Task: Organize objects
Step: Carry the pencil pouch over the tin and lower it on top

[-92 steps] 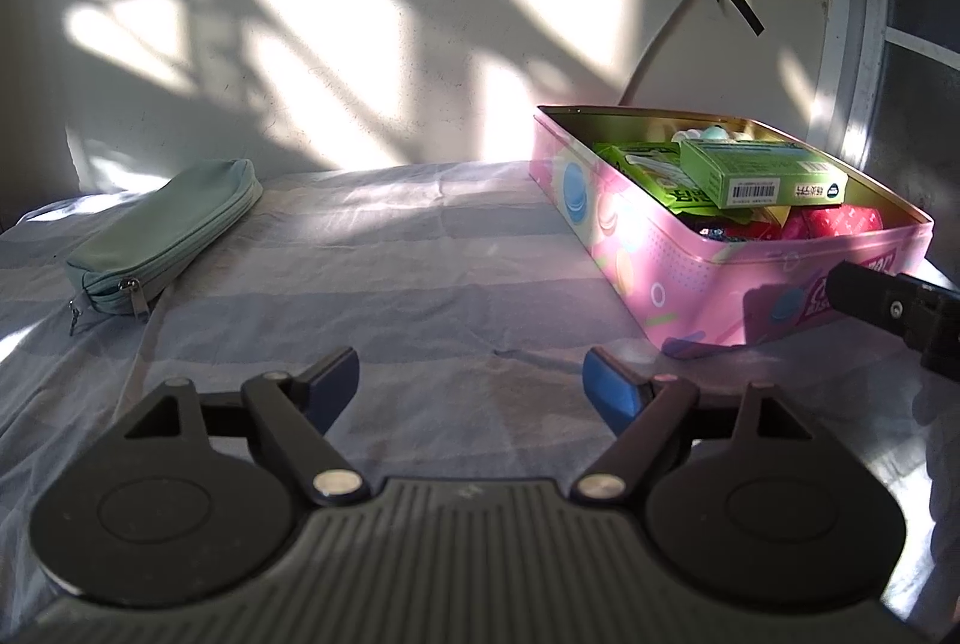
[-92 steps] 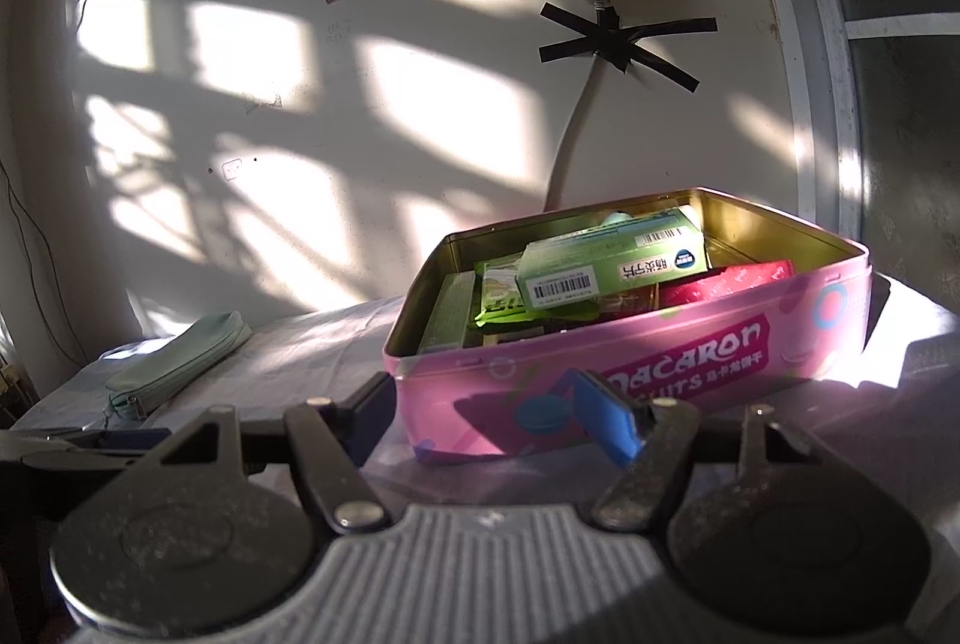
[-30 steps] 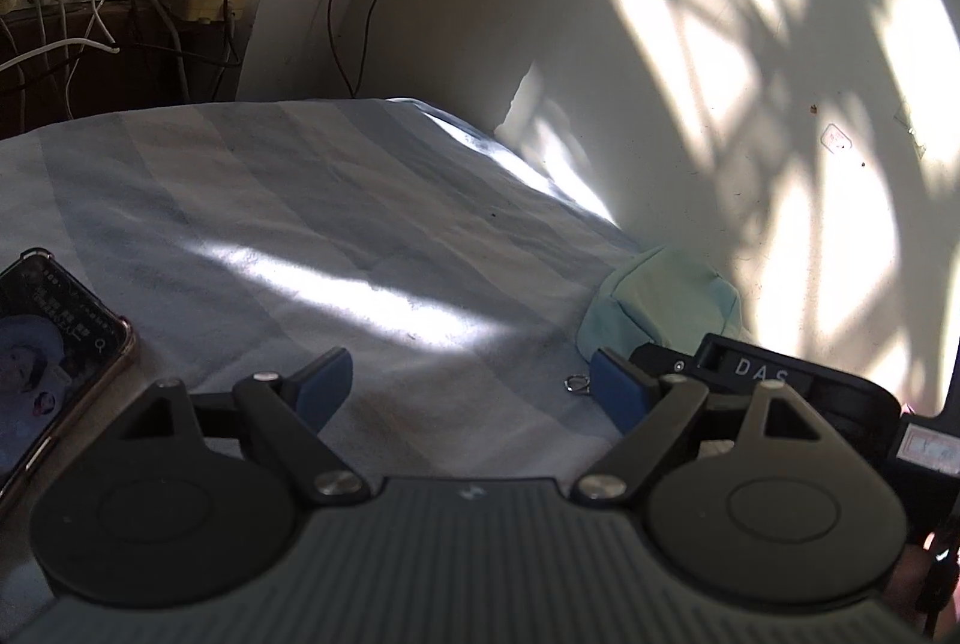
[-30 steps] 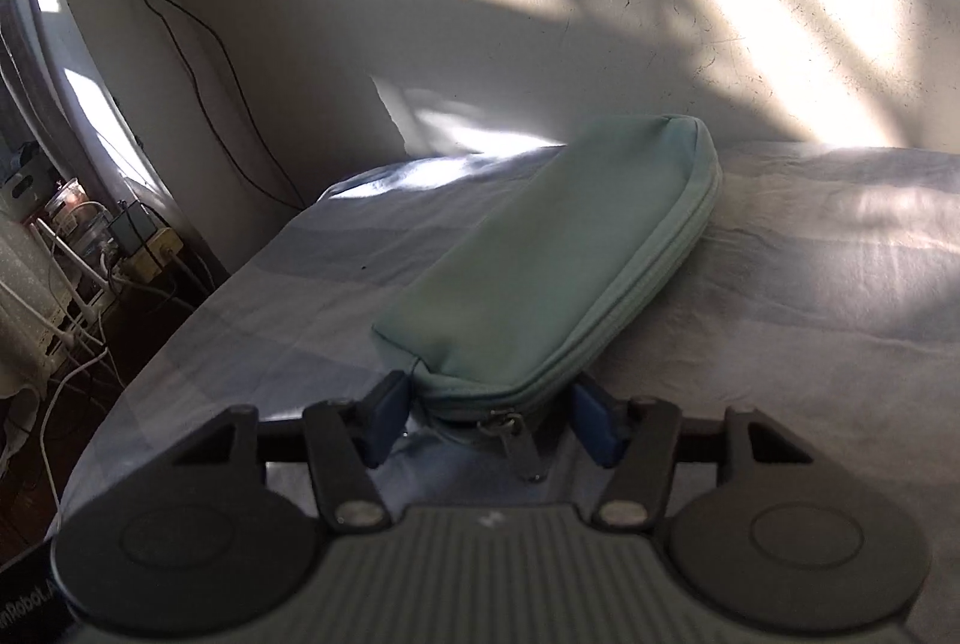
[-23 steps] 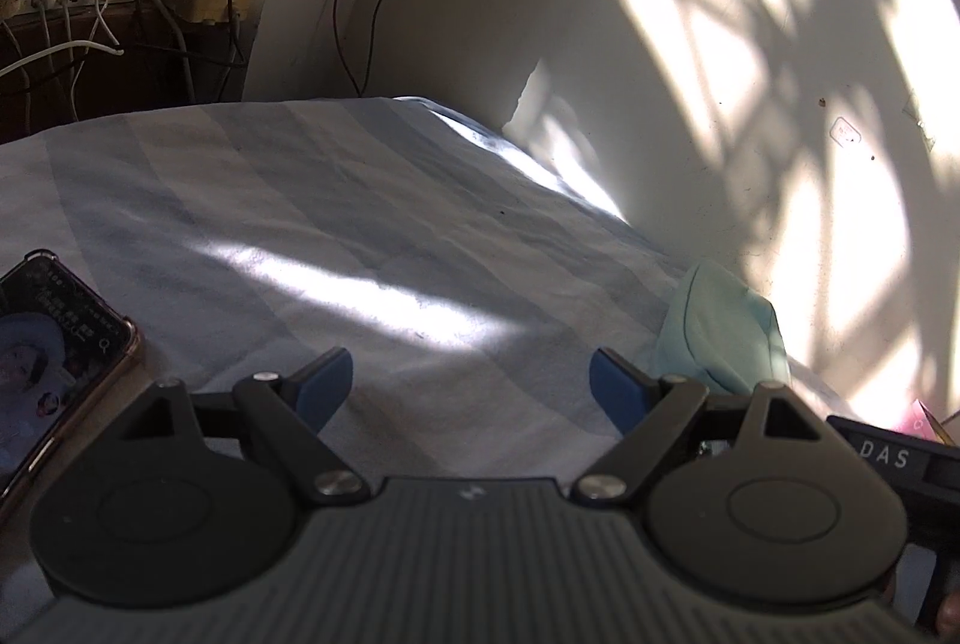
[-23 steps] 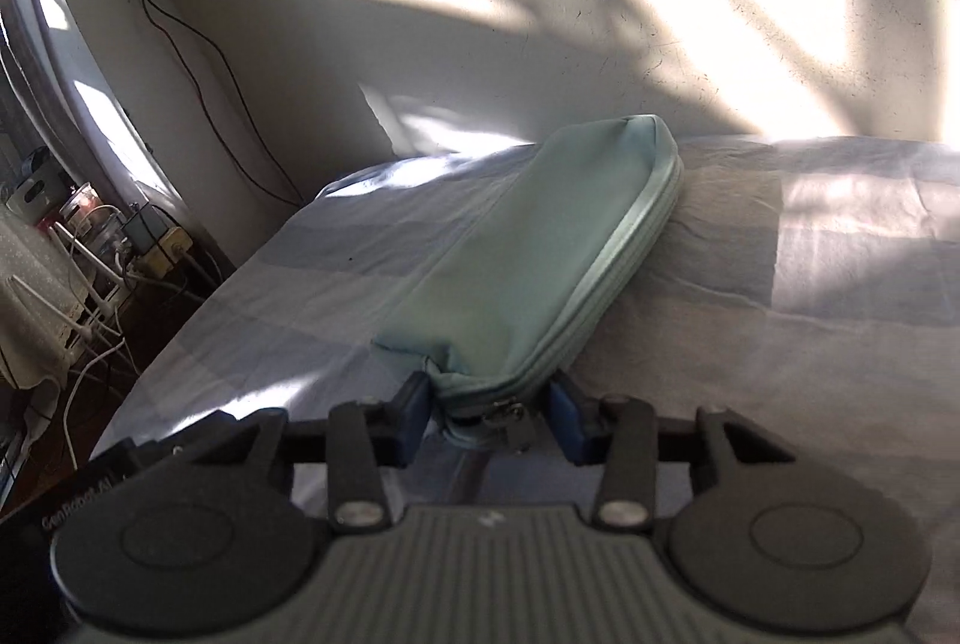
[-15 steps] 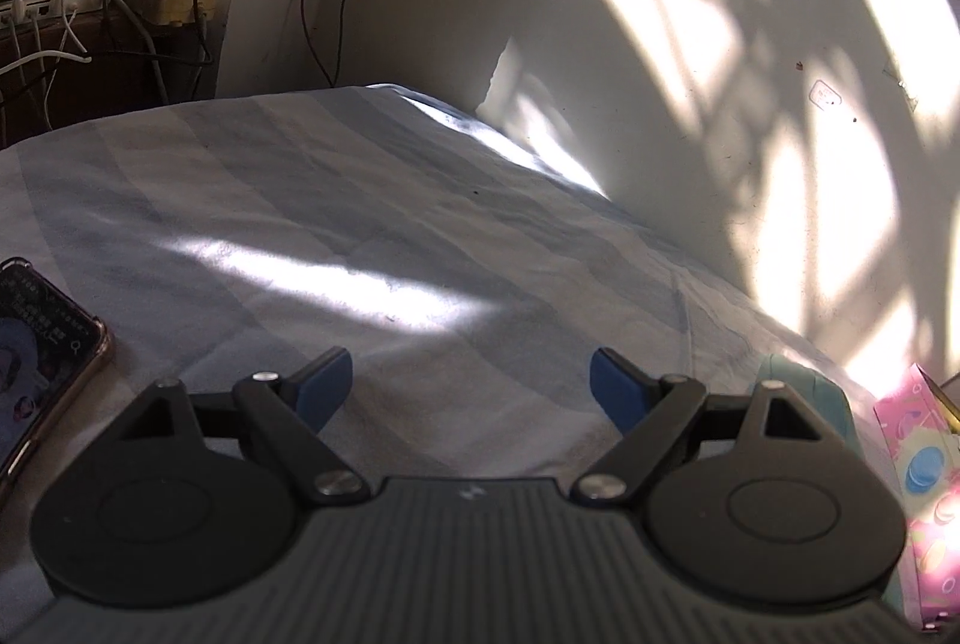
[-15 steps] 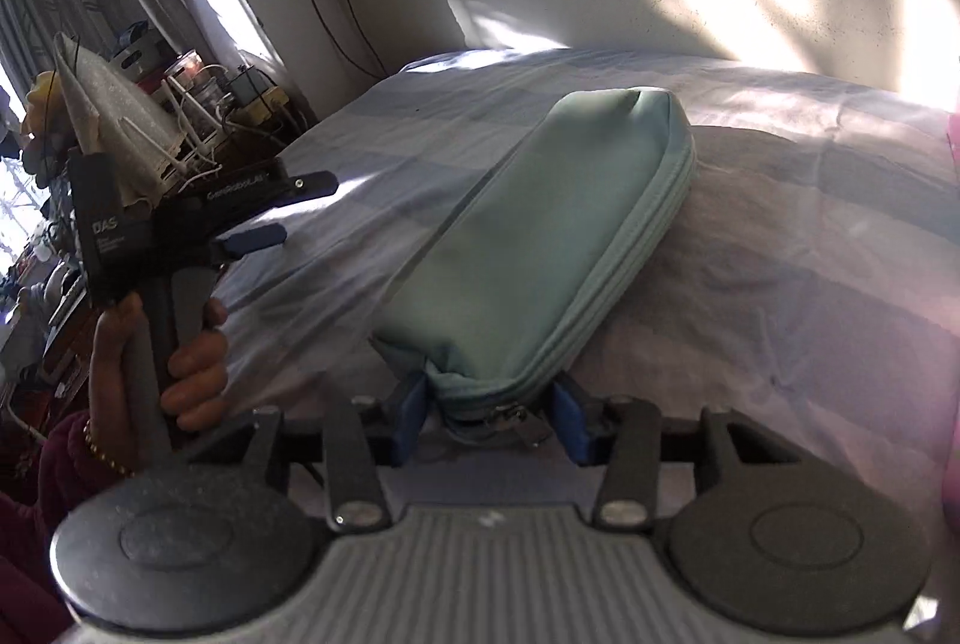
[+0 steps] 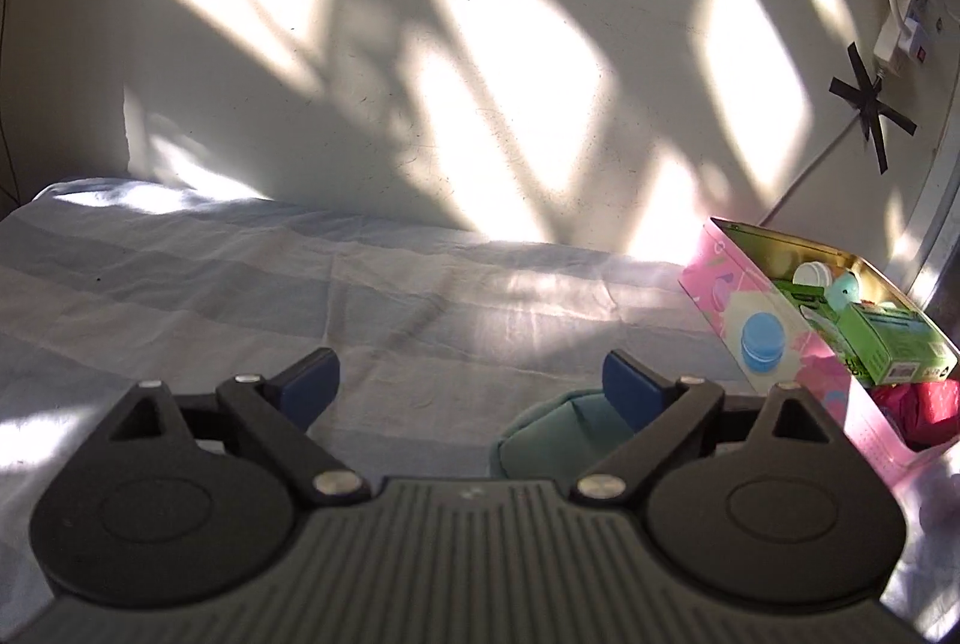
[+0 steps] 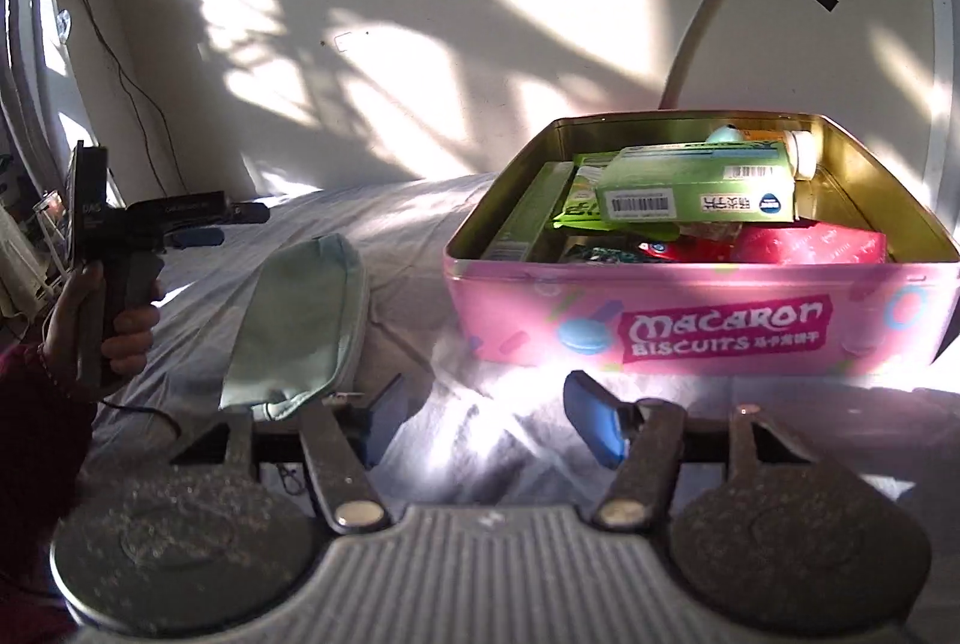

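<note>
In the right wrist view the right gripper has its jaws apart, having just been opening, and only bare sheet lies in the gap; nothing is clamped. The green pouch lies on the sheet just left of the left finger, its near zipper end at that finger's outer side, whether touching it I cannot tell, outside the gap, its length running away toward the wall. Ahead and to the right of the jaws, apart from them, stands the pink tin, open and packed with a green box and other packets. Farther left, beyond the pouch, a hand holds the left gripper above the sheet. In the left wrist view that gripper is also spread wide, its jaws having just been opening, with nothing clamped; one end of the pouch shows low in the gap, partly under the right finger, and the tin sits beyond to the right against the wall
</note>
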A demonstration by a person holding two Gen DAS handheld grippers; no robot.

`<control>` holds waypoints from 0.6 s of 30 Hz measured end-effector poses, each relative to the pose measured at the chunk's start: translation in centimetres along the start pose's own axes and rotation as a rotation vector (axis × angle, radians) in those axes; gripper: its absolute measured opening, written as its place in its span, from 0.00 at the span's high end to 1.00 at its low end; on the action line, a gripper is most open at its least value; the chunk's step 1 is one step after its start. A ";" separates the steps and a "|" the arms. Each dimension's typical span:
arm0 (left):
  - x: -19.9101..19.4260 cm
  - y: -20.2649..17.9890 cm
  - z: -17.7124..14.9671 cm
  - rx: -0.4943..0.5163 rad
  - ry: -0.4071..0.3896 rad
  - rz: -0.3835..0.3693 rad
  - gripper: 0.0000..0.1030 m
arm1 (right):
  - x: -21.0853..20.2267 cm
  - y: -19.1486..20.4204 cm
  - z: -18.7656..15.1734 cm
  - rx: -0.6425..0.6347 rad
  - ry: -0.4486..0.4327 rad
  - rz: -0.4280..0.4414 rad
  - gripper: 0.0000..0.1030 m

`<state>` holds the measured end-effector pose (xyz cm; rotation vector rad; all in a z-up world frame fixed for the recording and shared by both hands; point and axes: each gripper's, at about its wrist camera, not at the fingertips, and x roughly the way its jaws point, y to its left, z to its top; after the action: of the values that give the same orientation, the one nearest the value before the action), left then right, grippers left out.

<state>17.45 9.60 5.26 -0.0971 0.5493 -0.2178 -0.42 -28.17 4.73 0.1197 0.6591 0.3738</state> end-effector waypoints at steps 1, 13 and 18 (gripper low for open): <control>1.2 -0.1 0.3 0.026 0.022 -0.017 0.07 | 0.9 1.4 -0.4 -0.023 0.007 0.018 0.28; 2.6 -1.6 -2.9 0.067 0.174 -0.171 0.40 | 9.6 11.9 -2.6 -0.286 0.055 -0.020 0.13; -0.3 -2.4 -4.7 0.039 0.221 -0.232 0.42 | 5.9 7.9 -3.8 -0.225 0.055 0.048 0.19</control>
<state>14.30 7.14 1.81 -0.0997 0.7539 -0.4694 -0.84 -18.68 0.09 -0.0893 0.6646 0.4962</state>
